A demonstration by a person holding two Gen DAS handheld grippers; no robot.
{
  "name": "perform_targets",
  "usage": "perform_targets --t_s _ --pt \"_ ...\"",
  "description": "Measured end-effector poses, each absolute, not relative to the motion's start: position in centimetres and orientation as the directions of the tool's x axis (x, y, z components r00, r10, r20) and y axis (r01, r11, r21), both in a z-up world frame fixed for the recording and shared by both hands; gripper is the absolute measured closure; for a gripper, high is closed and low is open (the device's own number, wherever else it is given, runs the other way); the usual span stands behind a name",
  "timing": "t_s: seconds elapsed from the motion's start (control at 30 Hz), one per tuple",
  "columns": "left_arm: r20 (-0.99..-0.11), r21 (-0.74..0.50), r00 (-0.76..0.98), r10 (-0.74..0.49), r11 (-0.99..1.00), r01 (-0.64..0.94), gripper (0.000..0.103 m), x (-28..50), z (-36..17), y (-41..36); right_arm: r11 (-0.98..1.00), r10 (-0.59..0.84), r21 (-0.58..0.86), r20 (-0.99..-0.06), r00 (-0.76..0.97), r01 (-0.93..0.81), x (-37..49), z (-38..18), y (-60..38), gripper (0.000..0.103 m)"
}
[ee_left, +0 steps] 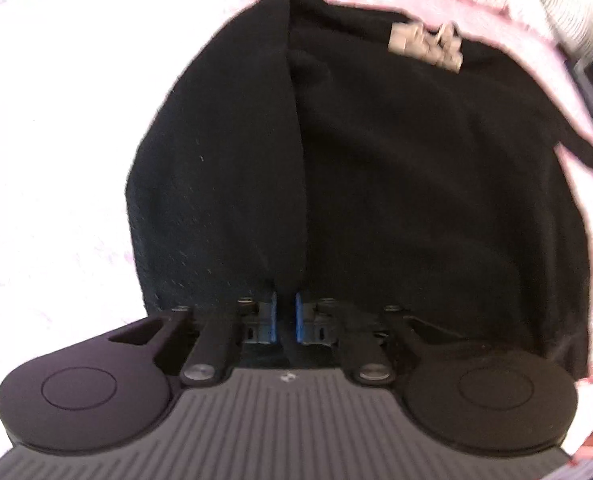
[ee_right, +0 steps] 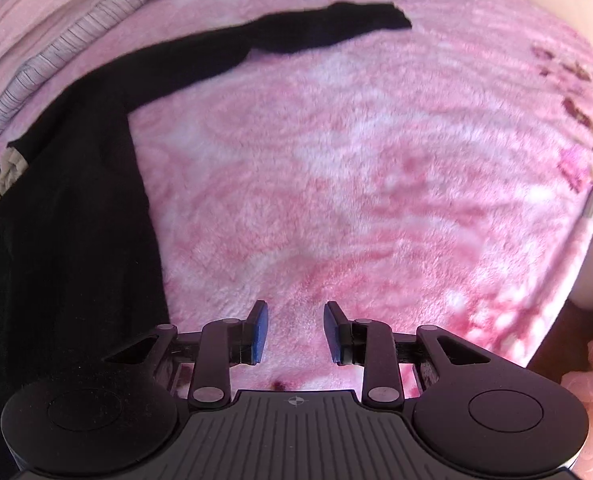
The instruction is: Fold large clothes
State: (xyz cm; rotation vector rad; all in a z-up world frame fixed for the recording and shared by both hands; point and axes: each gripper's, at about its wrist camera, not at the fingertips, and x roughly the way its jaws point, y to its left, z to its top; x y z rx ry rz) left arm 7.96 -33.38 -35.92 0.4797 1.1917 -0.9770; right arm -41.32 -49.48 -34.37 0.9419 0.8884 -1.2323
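Pink blanket beside black garment

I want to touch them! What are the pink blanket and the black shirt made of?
The pink blanket looks like soft plush fleece: fuzzy, tufted pile with blotchy pink and white patches. The black shirt looks like thin matte knit fabric, maybe cotton or jersey: it drapes and creases and shows no shine. The pictures cannot settle the exact fibre.
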Motion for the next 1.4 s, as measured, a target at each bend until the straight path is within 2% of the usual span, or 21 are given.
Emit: perform_targets --t_s 0.07,0.17,0.27,0.33,0.43,0.57,0.67,0.77,0.8,0.87,0.97,1.03,1.13,1.17,1.2,1.23,1.3,1.33,1.4 --pt "-0.912 -0.210 0.015 -0.410 0.499 0.841 0.096 10.2 -34.3 -32.5 0.077 -0.368 0.086 -0.923 0.109 0.993 -41.3 -33.6 -48.9 0.075" --pt "-0.891 -0.172 0.035 -0.453 0.407 0.897 0.096 14.4 -31.0 -32.0 0.078 -0.384 0.086 -0.917 0.109 0.993 -41.0 -32.4 -48.3 0.075" --pt "-0.879 -0.212 -0.035 -0.475 0.325 0.921 0.097 19.9 -27.8 -32.1 0.086 -0.400 0.092 -0.909 0.119 0.992 -40.2 -31.9 -47.4 0.075" --pt "-0.882 -0.190 0.003 -0.471 0.361 0.913 0.099 23.1 -26.6 -32.0 0.081 -0.392 0.098 -0.912 0.122 0.992 -39.5 -32.2 -46.9 0.075" --pt "-0.884 -0.259 -0.055 -0.464 0.390 0.883 0.098 25.3 -27.1 -31.4 0.085 -0.372 0.115 -0.918 0.139 0.990 -38.0 -32.6 -45.7 0.075" --pt "-0.914 -0.114 0.041 -0.404 0.351 0.930 0.099 24.7 -28.3 -31.8 0.136 -0.354 0.111 -0.923 0.153 0.985 -36.5 -32.4 -44.6 0.075" --pt "-0.894 -0.006 0.159 -0.420 0.366 0.931 0.098 28.4 -27.1 -32.6 0.166 -0.365 0.084 -0.920 0.140 0.983 -36.1 -31.9 -44.3 0.075" --pt "-0.826 0.085 0.373 -0.423 0.561 0.824 0.090 34.5 -24.2 -31.9 0.177 -0.355 0.099 -0.921 0.158 0.979 -36.0 -31.7 -44.4 0.075" --pt "-0.805 0.124 0.445 -0.393 0.622 0.774 0.080 36.2 -23.8 -31.4 0.177 -0.351 0.106 -0.922 0.163 0.979 -36.1 -31.8 -44.4 0.075" --pt "-0.786 0.183 0.542 -0.297 0.726 0.663 0.076 38.7 -23.6 -29.7 0.172 -0.337 0.135 -0.923 0.187 0.976 -36.2 -32.0 -44.6 0.074" --pt "-0.816 0.141 0.531 -0.227 0.813 0.565 0.076 38.8 -24.7 -26.2 0.136 -0.294 0.228 -0.920 0.259 0.964 -36.6 -33.2 -44.7 0.069" --pt "-0.860 0.095 0.451 -0.240 0.792 0.603 0.076 35.6 -26.3 -24.9 0.108 -0.264 0.303 -0.910 0.321 0.947 -36.7 -34.0 -44.5 0.065" --pt "-0.919 -0.056 0.249 -0.307 0.725 0.687 0.062 27.3 -28.6 -23.6 0.090 -0.216 0.414 -0.880 0.424 0.906 -36.3 -35.0 -43.6 0.061" --pt "-0.927 -0.135 0.159 -0.339 0.699 0.703 0.052 24.0 -29.6 -23.6 0.092 -0.195 0.442 -0.871 0.451 0.892 -35.9 -35.4 -43.3 0.061" --pt "-0.925 -0.220 0.069 -0.374 0.673 0.706 0.045 20.8 -30.2 -23.7 0.088 -0.179 0.468 -0.861 0.476 0.880 -35.6 -35.8 -43.1 0.061" --pt "-0.912 -0.301 -0.011 -0.410 0.651 0.697 0.042 17.9 -31.1 -24.2 0.080 -0.167 0.499 -0.846 0.506 0.863 -35.4 -36.2 -42.9 0.061" --pt "-0.871 -0.440 -0.132 -0.473 0.635 0.635 0.030 13.2 -32.5 -25.2 0.052 -0.150 0.557 -0.817 0.558 0.829 -35.1 -37.3 -42.5 0.061" --pt "-0.853 -0.487 -0.177 -0.490 0.628 0.607 0.028 11.3 -33.4 -26.1 0.030 -0.148 0.577 -0.805 0.575 0.816 -34.9 -37.8 -42.5 0.060" --pt "-0.857 -0.482 -0.171 -0.486 0.641 0.597 0.027 8.9 -35.1 -27.9 -0.029 -0.169 0.633 -0.766 0.620 0.774 -34.7 -38.8 -42.6 0.060"
